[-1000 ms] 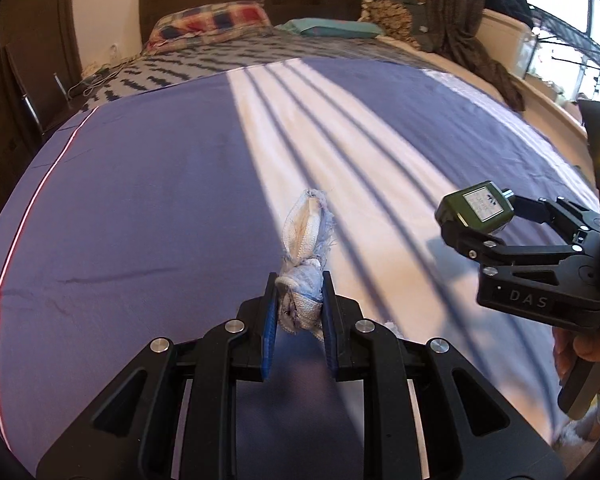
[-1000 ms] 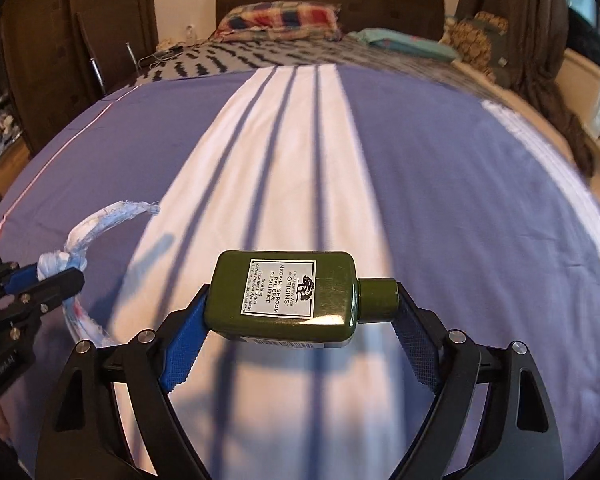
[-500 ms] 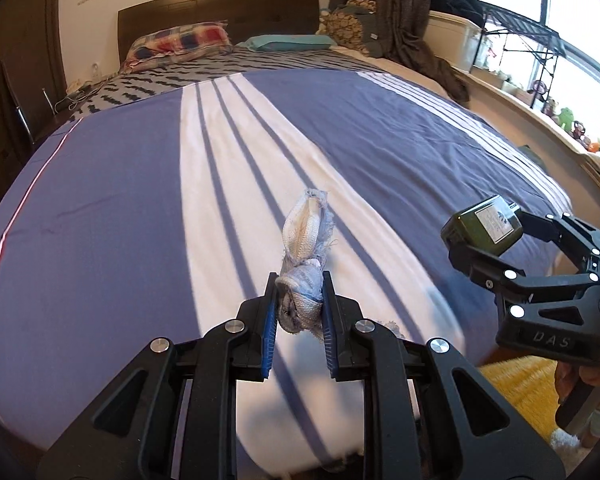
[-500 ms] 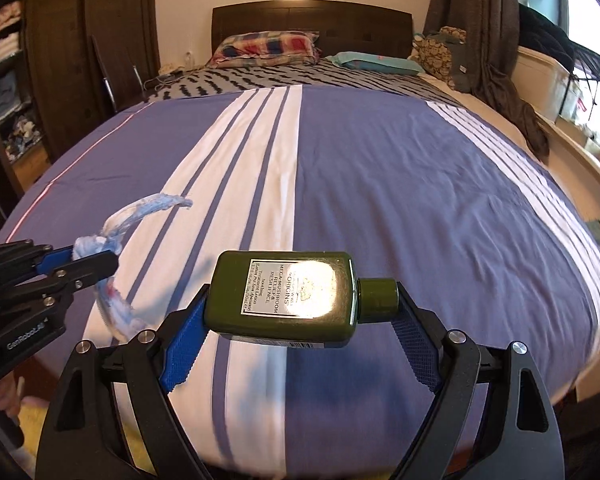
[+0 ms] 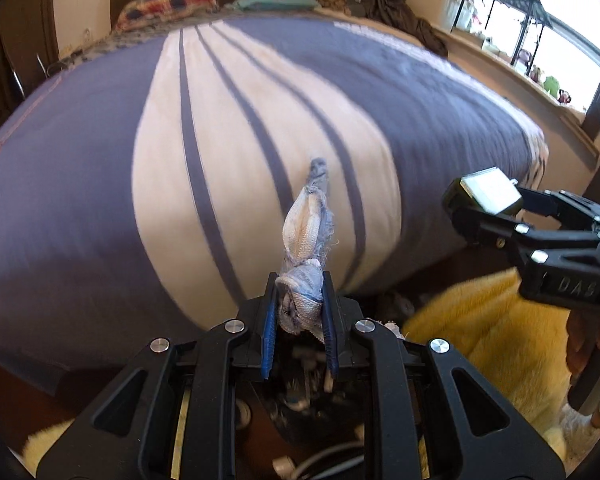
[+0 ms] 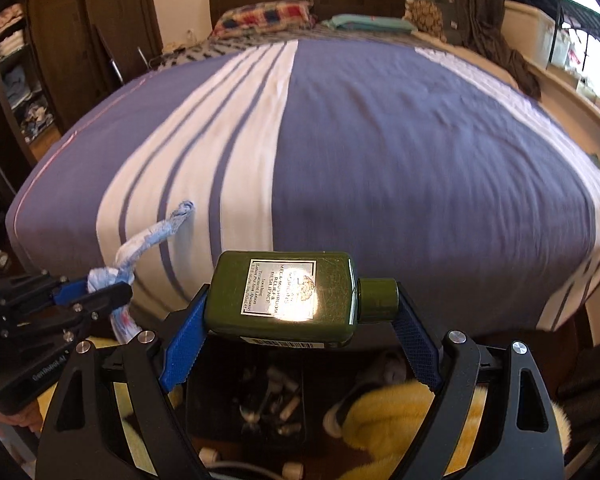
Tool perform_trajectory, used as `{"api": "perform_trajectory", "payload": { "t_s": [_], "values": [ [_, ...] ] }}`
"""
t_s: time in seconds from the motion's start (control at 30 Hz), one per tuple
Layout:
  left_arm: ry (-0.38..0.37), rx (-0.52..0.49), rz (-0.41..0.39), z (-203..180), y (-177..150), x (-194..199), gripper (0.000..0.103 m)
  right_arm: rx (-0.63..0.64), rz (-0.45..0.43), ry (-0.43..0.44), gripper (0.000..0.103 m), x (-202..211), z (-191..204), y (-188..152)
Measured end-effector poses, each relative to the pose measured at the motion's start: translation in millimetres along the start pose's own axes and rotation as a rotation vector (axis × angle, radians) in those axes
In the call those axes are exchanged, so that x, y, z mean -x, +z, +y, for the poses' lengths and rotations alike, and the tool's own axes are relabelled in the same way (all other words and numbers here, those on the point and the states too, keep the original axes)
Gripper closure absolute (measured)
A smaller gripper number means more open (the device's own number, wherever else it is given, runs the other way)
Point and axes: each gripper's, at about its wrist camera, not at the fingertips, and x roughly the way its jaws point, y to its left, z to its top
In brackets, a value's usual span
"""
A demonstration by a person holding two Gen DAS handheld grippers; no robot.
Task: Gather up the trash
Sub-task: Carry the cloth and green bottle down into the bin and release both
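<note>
My left gripper [image 5: 299, 308] is shut on a knotted white-and-blue rag [image 5: 306, 236] that sticks out forward; both also show in the right wrist view, the gripper [image 6: 100, 290] and the rag [image 6: 152, 240]. My right gripper [image 6: 298, 312] is shut on a dark green lotion bottle [image 6: 280, 296] held sideways, cap to the right; it shows at the right of the left wrist view [image 5: 484, 200]. Both grippers hang past the foot of the bed, above a dark bin [image 6: 252, 396] holding several small pieces of trash.
The bed with a purple-and-white striped cover [image 6: 380, 140] fills the view ahead, pillows [image 6: 264, 18] at the headboard. A yellow fluffy rug [image 5: 492, 344] lies on the floor to the right. Shelves [image 6: 16, 80] stand at the left, a window ledge [image 5: 540, 80] at the right.
Both grippers have pulled back from over the bed to past its foot edge, carrying the rag and the bottle. The bin and yellow rug have come into view below.
</note>
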Motion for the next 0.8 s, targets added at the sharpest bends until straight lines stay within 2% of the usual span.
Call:
{"api": "perform_trajectory", "payload": {
  "t_s": [0.43,0.8],
  "values": [
    [-0.02,0.041,0.237,10.9,-73.8,-72.3,0.085,-0.001,0.226,0.054,0.017,-65.6,11.3,-64.3],
    [-0.034,0.071,0.323,18.7,-87.3,-118.2,0.085,-0.008,0.347,0.092,0.017,-124.9,20.9,-74.9]
  ]
}}
